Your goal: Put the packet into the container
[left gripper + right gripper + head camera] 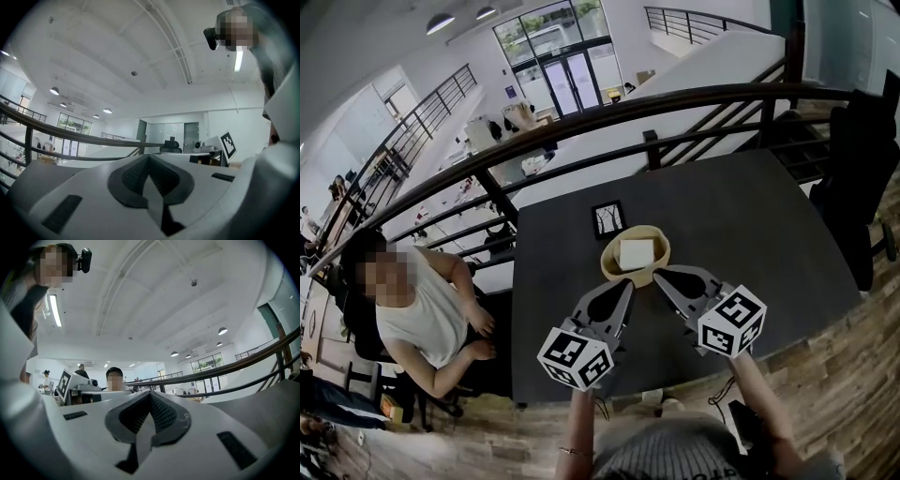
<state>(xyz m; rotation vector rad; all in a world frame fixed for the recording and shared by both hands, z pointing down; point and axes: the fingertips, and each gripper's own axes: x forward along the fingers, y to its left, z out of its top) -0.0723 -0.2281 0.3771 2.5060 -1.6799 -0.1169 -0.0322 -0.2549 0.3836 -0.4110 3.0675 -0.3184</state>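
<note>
Left fingers: my left gripper (pixel 628 285) has its pads pressed together with nothing between them. Its tip is just beside the bowl's 7 o'clock rim.
Right fingers: my right gripper (pixel 659 275) is pressed together too, with nothing in it. Its tip is just beside the bowl's 5 o'clock rim.
Packet: the white packet (pixel 637 253) lies flat in the middle of the tan bowl (pixel 606 259). It looks nearly square, so I cannot tell its long axis.
Bowl: it stands on the dark table (pixel 750 234), at 12 o'clock from both tips.
Writing: my marker cubes (pixel 576 356) carry black-and-white squares. The card (pixel 608 219) at the bowl's 12 o'clock shows bare branches, with no print I can read.
Around: a seated person (pixel 417 314) is at 9 o'clock, off the table's edge.
</note>
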